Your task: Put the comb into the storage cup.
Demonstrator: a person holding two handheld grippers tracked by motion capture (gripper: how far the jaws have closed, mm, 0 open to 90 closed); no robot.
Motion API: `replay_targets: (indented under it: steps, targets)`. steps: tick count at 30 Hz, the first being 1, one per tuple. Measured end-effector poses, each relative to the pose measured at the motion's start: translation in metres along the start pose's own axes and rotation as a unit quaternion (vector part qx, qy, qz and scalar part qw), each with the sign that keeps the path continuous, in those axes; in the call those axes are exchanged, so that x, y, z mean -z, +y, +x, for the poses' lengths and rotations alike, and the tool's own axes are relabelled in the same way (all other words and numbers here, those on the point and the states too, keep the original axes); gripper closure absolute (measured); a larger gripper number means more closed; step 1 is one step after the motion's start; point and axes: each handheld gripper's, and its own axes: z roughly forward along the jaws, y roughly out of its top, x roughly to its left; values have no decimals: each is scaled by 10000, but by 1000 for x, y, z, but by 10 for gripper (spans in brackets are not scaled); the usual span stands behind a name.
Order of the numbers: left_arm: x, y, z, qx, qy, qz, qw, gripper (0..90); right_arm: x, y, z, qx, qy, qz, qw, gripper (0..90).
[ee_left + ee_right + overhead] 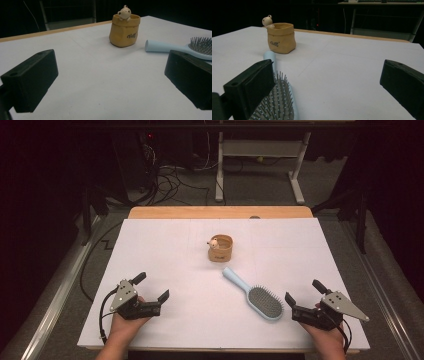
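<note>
A light blue hairbrush [256, 296] lies bristles up on the white table [165, 255], its handle pointing toward a small tan pot [220, 248] with a little animal figure on its rim. My left gripper [150, 287] rests open at the near left, well apart from both. Its own view shows the pot [125, 30] and the brush handle [165, 46] ahead. My right gripper [304, 291] stands open at the near right, just right of the brush head. In its view the brush [278, 105] lies beside the left jaw, and the pot [281, 38] stands beyond.
A wooden strip [220, 212] edges the table's far side. Beyond it stand a white desk frame [260, 165] and tangled cables [170, 180] on the dark floor. White tabletop stretches between the grippers and the pot.
</note>
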Motion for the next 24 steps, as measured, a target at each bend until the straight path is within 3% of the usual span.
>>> replay_targets:
  steps: [24]
  targets:
    - [0,0,1,7,-32,-9,10000,0,0,1,1,56,44,27,10000,1]
